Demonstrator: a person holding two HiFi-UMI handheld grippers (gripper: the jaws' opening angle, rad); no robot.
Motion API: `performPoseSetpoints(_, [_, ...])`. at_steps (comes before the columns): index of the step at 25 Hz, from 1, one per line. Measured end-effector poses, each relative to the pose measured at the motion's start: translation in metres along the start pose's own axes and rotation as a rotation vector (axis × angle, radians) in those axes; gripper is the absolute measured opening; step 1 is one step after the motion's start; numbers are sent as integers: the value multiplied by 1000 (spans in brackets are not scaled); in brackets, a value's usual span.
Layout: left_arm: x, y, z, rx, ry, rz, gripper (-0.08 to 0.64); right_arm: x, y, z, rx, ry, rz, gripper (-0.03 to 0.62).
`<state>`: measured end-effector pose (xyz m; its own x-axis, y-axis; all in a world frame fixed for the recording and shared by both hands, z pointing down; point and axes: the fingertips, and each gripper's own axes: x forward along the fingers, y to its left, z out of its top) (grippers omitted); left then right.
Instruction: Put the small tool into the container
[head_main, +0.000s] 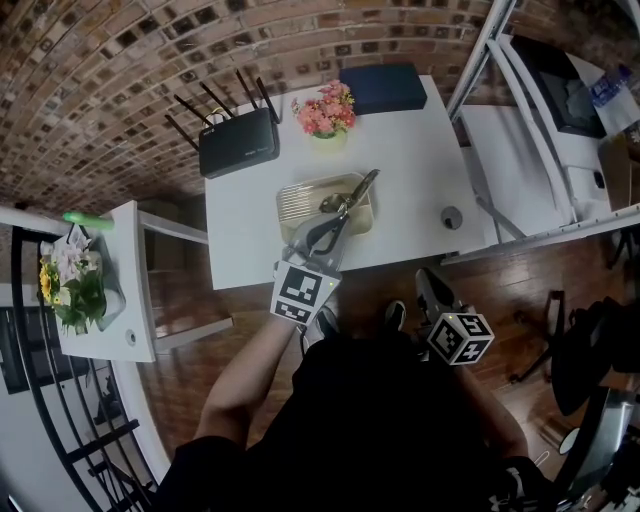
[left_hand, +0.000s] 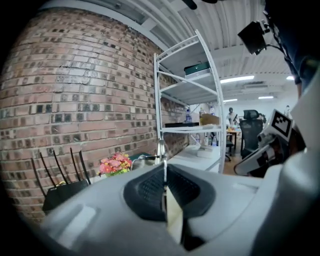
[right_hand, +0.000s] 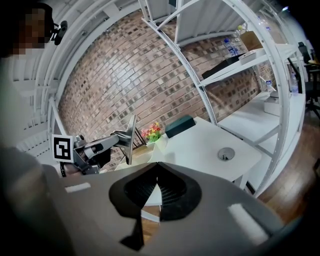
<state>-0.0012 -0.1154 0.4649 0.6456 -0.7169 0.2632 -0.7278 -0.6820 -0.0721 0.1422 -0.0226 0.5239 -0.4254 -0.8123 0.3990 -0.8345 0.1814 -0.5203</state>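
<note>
Grip, left side: the left gripper (left_hand: 164, 175) has its jaws pressed together on the small grey metal tool (left_hand: 161, 150), whose thin edge rises from between the pads
Grip, right side: the right gripper (right_hand: 157, 166) has its pads meeting at the tips with nothing between them
Tool: a flat blade held partway along its length and standing steeply, one end pointing up and the other down toward the table
Tool's place: in the head view it lies across the shallow cream rectangular container (head_main: 300, 200), with its far end reaching past the far right rim; whether the lower end touches the container I cannot tell
Container: near the middle of the white table (head_main: 420, 170), close to the near edge
Right gripper's place: low and near the person's body, right of the left gripper, well apart from tool and container
Beyond: a pot of pink flowers (head_main: 325, 110) just far of the container, a black router with antennas (head_main: 238, 140) far left, a dark blue box (head_main: 382, 88) far right
Stage, as I judge it: the tool is carried over the container and not yet let go
Risk one: opening the jaws while the blade stands steep could let it topple over the far right rim onto the table
Risk two: the walls look low, so a drop from above might bounce the metal out
Risk three: a thin blade pinched partway along could swivel between the pads as it is lowered
</note>
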Motion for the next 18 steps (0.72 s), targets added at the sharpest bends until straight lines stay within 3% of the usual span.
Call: performPoseSetpoints(18, [25,-12,-58,59,147,-6,5,4,-8,-1,17,19,-13,11])
